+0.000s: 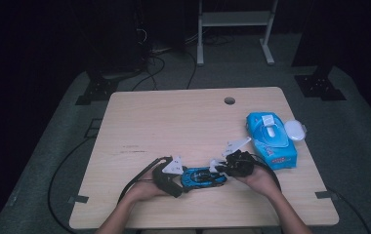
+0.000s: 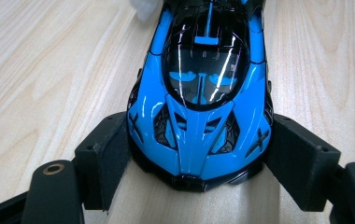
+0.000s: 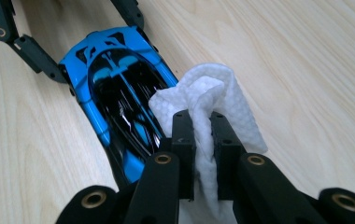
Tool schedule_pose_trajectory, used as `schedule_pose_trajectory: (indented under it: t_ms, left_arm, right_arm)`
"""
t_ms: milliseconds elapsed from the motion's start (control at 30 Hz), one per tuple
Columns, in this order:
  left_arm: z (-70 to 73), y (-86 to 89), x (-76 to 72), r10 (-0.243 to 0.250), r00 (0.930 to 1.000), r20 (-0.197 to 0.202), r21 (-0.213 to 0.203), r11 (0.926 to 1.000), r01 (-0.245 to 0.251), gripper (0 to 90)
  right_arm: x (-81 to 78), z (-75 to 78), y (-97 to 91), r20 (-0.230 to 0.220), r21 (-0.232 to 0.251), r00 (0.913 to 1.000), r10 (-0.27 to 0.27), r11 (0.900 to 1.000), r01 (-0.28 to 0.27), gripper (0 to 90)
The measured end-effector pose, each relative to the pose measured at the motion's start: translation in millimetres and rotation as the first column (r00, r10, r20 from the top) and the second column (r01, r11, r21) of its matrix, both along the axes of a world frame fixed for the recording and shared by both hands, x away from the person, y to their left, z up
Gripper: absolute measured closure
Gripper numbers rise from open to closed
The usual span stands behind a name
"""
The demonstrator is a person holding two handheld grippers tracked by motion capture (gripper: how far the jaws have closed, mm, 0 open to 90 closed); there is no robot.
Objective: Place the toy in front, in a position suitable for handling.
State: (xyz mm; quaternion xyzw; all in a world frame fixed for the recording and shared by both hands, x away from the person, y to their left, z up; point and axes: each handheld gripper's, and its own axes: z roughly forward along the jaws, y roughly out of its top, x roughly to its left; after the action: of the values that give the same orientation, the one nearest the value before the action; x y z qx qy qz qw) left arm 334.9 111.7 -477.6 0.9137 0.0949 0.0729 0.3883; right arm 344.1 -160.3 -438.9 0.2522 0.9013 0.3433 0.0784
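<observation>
— Between the left gripper's [image 2: 192, 179] jaws?
— Blue toy sports car [image 2: 199, 93], nose clamped, standing on the wooden table [image 1: 174, 122].
— And in the right gripper [image 3: 198, 140]?
— White wet wipe [image 3: 213, 93], pinched tight, touching the car's roof just ahead.
</observation>
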Motion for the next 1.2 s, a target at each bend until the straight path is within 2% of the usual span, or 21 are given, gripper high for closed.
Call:
schedule_pose_trajectory:
  t_ms: [200,433,567,600,667,700,800,833,900,967,1100,1200]
  left_arm:
    - [0.2,0.9,0.7,0.002,0.9999,-0.011,0.006,1.0,-0.002,25.3]
    - [0.2,0.7,0.6,0.005,0.9999,-0.015,0.006,1.0,-0.005,25.3]
    - [0.3,0.6,0.4,0.006,0.9999,-0.015,0.007,1.0,-0.006,25.3]
    - [0.2,0.2,0.0,0.009,0.9998,-0.016,0.004,0.9999,-0.009,25.3]
    - [0.4,0.5,0.2,0.007,0.9999,-0.014,0.008,0.9999,-0.007,25.3]
    - [0.4,0.5,0.3,0.007,0.9999,-0.015,0.009,0.9999,-0.006,25.3]
    - [0.6,0.7,0.7,0.003,0.9999,-0.01,0.012,0.9999,-0.003,25.3]
    - [0.6,0.6,0.8,0.003,0.9999,-0.011,0.013,0.9999,-0.003,25.3]
    - [0.5,0.5,0.8,0.003,0.9999,-0.01,0.012,0.9999,-0.002,25.3]
    - [0.7,0.9,0.6,0.003,1.0,-0.009,0.014,0.9999,-0.003,25.3]
    - [0.5,1.1,0.8,0.0,1.0,-0.008,0.012,0.9999,0.0,25.4]
    - [0.2,0.6,0.7,-0.002,1.0,-0.007,0.009,1.0,0.002,25.3]
  right_arm:
    - [-8.4,2.4,-6.1,0.011,0.018,0.9999,0.007,0.9998,-0.008,82.1]
    - [-16.9,11.7,-24.5,0.024,0.083,0.9997,-0.011,0.9965,0.009,82.2]
    - [-23.2,15.0,-29.3,0.037,0.093,0.9992,-0.012,0.9956,0.009,82.2]
    - [-26.0,17.1,-31.2,0.061,0.108,0.9978,-0.027,0.994,0.021,82.2]
    - [-28.9,20.9,-34.9,0.066,0.154,0.9965,-0.051,0.9872,0.041,82.2]
    - [-29.5,21.1,-35.1,0.07,0.156,0.9962,-0.052,0.9869,0.04,82.2]
    - [-32.4,14.8,-29.7,0.055,0.116,0.9983,-0.019,0.9932,0.013,82.2]
    - [-33.3,9.7,-25.7,0.046,0.091,0.9989,-0.005,0.9958,0.001,82.2]
    - [-33.5,1.9,-18.1,0.023,0.075,0.9997,0.007,0.9971,-0.009,82.2]
    - [-32.3,-5.3,-7.9,0.02,0.054,0.9995,0.024,0.9982,-0.025,82.2]
    - [-30.2,-2.2,-12.3,0.016,0.052,0.9995,0.026,0.9983,-0.027,82.2]
    - [-31.6,-1.9,-23.9,-0.001,0.082,1.0,0.005,0.9966,-0.005,82.2]
